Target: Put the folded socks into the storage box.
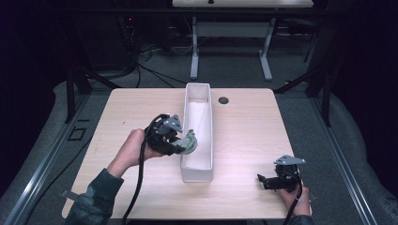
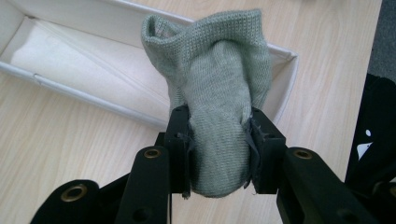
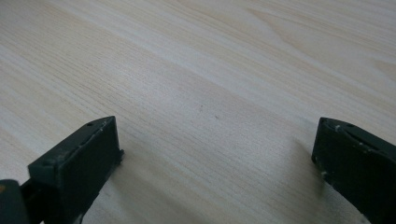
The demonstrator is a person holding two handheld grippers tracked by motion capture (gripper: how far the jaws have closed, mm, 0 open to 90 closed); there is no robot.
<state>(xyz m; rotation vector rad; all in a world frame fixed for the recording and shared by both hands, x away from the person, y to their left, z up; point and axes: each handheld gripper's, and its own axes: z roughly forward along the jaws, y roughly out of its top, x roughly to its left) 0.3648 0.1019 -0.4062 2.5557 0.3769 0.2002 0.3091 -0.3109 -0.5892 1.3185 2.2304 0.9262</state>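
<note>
Left gripper view: the left gripper (image 2: 219,154) pinches a grey-green knitted sock (image 2: 219,93) between its jaws, just ahead of it the near end of the long white box (image 2: 84,93). It looks like the carrying step; next comes lowering it over the rim and letting go. The right gripper (image 1: 277,179) rests spread wide on the wooden table (image 3: 210,70). The sock's far side is hidden.

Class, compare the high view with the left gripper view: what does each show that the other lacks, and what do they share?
High view alone: the right gripper, jaws open, near the table's front edge, and the person's hands. Left gripper view alone: the sock's knit weave and open cuff. Both: the left gripper clamping the grey-green sock beside the long white bin.
</note>
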